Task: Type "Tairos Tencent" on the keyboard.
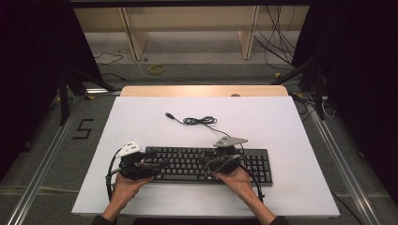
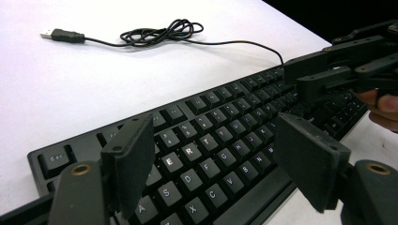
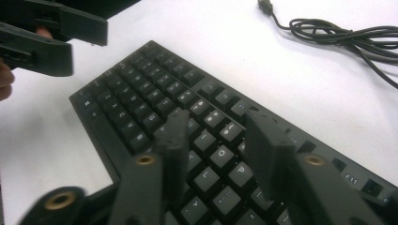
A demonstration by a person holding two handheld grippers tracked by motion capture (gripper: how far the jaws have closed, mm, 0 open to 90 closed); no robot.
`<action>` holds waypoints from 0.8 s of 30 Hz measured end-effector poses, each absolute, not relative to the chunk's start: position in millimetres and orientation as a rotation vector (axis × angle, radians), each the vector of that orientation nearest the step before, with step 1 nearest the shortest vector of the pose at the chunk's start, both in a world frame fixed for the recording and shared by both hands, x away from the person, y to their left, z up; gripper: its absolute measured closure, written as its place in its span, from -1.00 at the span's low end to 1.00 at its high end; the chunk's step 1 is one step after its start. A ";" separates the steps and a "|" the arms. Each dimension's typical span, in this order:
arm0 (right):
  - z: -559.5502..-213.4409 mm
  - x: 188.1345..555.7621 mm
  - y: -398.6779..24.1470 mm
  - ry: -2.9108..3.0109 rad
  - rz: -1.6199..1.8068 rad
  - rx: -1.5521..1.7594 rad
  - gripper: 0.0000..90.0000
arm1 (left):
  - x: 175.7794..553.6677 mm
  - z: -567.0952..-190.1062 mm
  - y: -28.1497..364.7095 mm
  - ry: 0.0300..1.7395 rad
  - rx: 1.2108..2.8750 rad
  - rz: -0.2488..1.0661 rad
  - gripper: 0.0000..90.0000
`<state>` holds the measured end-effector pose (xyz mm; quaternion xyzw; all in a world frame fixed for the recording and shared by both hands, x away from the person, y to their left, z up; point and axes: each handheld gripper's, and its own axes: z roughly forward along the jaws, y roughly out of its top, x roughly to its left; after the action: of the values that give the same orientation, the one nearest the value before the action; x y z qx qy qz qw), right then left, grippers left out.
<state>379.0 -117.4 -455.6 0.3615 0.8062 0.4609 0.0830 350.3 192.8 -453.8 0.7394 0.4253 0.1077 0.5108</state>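
A black keyboard [image 1: 187,159] lies on the white table [image 1: 141,122], towards the near edge. Its thin black cable [image 1: 199,121] is coiled behind it and ends in a USB plug [image 1: 170,115]. My left gripper [image 1: 158,165] hovers over the keyboard's left end with its jaws wide apart. In the left gripper view, the left gripper [image 2: 225,164] has nothing between its pads, and the E and R keys of the keyboard [image 2: 225,117] show below. My right gripper [image 1: 210,164] hovers over the right half. In the right gripper view, the right gripper [image 3: 216,140] stands partly apart above the O and P keys, gripping nothing.
Bare white tabletop surrounds the keyboard on all sides. The coiled cable [image 2: 159,33] and plug [image 2: 61,34] lie on it beyond the keyboard. Past the table's far wooden edge [image 1: 202,90] are floor cables and shelf legs. Metal rails run along both sides.
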 end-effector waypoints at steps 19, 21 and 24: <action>-470.6 390.3 -98.9 2.485 1.214 1.066 1.00 | 342.0 -458.3 199.2 1.022 1.796 0.279 -0.37; -471.5 390.8 -97.4 2.489 1.205 1.070 1.00 | 341.3 -458.6 199.4 1.022 1.794 0.281 -0.37; -473.0 391.6 -96.2 2.488 1.194 1.067 1.00 | 339.6 -459.3 199.7 1.021 1.789 0.278 -0.37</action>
<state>391.6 -96.2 -473.0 0.3591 0.8374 0.4018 0.0911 339.6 199.7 -459.3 0.7421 0.4233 0.1154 0.5067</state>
